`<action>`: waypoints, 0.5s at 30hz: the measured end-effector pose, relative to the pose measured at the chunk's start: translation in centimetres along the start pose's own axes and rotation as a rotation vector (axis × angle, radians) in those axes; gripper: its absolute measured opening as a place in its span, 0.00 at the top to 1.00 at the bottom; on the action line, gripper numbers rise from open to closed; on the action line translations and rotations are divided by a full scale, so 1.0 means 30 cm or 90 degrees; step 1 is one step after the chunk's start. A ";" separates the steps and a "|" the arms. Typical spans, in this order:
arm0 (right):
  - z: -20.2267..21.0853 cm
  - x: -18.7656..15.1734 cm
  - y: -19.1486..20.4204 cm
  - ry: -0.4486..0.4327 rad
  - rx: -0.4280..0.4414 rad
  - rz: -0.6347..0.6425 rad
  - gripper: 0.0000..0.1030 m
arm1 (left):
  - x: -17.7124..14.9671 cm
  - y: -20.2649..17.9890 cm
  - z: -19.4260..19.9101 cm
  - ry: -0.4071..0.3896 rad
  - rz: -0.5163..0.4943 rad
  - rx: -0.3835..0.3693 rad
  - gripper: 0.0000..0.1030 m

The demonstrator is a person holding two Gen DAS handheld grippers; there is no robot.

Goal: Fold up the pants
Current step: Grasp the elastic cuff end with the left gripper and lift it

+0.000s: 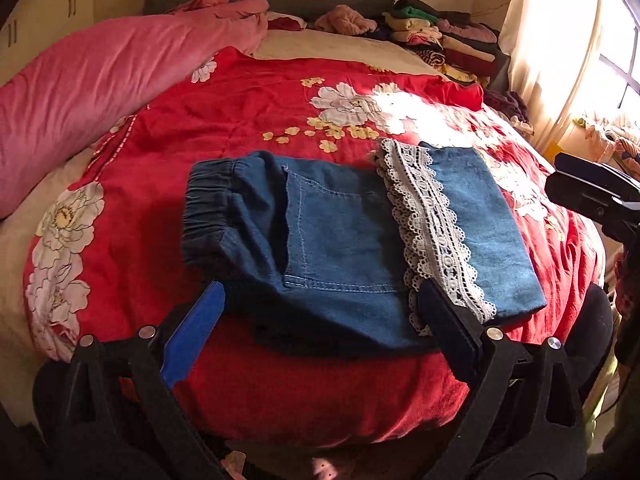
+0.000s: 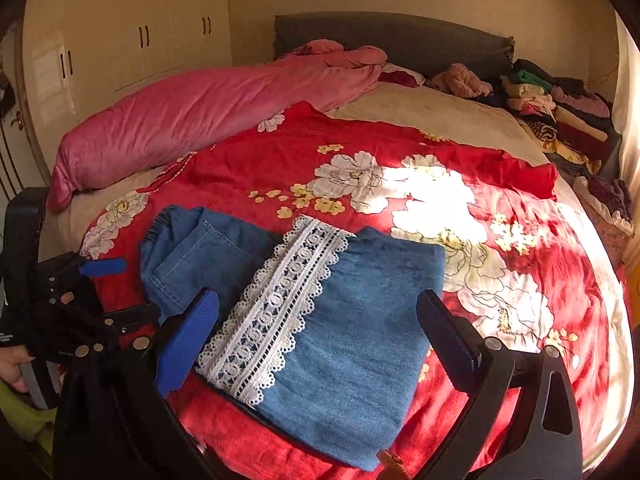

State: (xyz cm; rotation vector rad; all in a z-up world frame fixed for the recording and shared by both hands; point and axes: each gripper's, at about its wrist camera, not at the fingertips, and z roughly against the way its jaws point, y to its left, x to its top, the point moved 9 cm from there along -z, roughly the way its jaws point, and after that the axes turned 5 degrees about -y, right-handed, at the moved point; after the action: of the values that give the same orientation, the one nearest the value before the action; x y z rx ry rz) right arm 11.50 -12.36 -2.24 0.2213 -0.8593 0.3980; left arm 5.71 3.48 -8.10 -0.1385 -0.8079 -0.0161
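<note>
As both tools tilt down over the bed, the left gripper (image 1: 320, 300) and right gripper (image 2: 320, 312) stand wide apart, gripping nothing. Folded denim pants (image 2: 340, 320) lie on a red floral quilt (image 1: 240, 92), pink bolster (image 2: 200, 112) beside it.

Blue denim pants (image 2: 340, 340) with white lace trim (image 2: 276, 300), red bedspread (image 1: 240, 100) with white and yellow flowers, pink pillow (image 1: 100, 76), grey headboard (image 2: 380, 36)

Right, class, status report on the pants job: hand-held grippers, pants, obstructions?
Left hand-held gripper open, empty. Right hand-held gripper open, empty. Denim pants folded on the red bedspread, lace hem on top. Nothing in the way.
</note>
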 end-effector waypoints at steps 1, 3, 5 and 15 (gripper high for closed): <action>-0.016 0.014 0.016 0.002 0.012 0.001 0.04 | -0.001 0.013 -0.003 0.001 0.005 0.003 0.12; -0.053 0.041 0.049 0.009 0.029 0.010 0.04 | -0.004 0.038 -0.007 0.003 0.015 0.007 0.12; -0.093 0.066 0.083 0.016 0.041 0.026 0.04 | -0.009 0.062 -0.013 0.007 0.024 0.014 0.12; -0.336 0.110 0.272 0.093 0.118 0.108 0.04 | -0.056 0.176 -0.081 0.036 0.124 -0.012 0.11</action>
State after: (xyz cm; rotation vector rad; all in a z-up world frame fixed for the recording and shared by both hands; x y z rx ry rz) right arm 16.93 -0.67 -5.86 0.2886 -0.6995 0.6456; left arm 6.67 8.33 -11.59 -0.2333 -0.7354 0.1557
